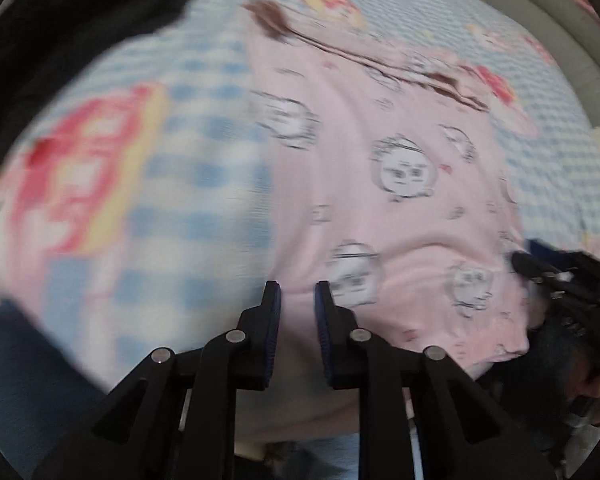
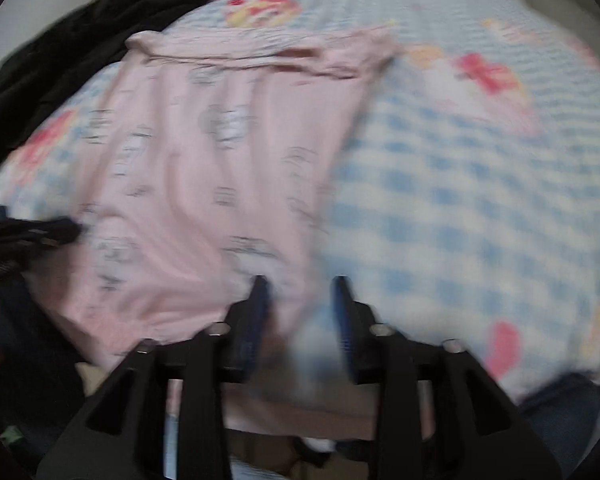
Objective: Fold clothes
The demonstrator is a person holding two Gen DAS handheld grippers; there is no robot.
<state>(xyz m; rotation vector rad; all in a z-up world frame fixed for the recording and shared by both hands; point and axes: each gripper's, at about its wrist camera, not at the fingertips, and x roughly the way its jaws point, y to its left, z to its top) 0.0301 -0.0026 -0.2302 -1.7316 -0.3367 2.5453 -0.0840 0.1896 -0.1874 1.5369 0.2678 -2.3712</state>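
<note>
Pink garment (image 1: 380, 184) with small printed cartoon faces, spread flat on a bed with a blue-and-white checked bedsheet (image 1: 204, 184); darker trim (image 1: 380, 60) along its far edge, a few soft wrinkles near the close edge; both views blurred, so the fine detail not readable. Red, pink and yellow pictures (image 1: 88, 168) printed on the sheet around it. Dark clothing (image 2: 88, 36) heaped at the far left of the bed, touching the sheet, just beside the far left corner of the pink cloth.

Left hand-held gripper (image 1: 298, 292) low over the near edge of the pink cloth, fingers apart with a narrow gap, nothing between them. Right hand-held gripper (image 2: 300, 286) at the near right edge of the pink garment (image 2: 204, 168), jaws parted wider, one finger over the pink cloth and the other over the checked bedsheet (image 2: 480, 200); nothing gripped. In the left view the right hand-held gripper (image 1: 556, 280) seen at the right border, beside the cloth's near corner; in the right view the left hand-held gripper (image 2: 28, 232) seen at the left border, at the cloth's edge.
</note>
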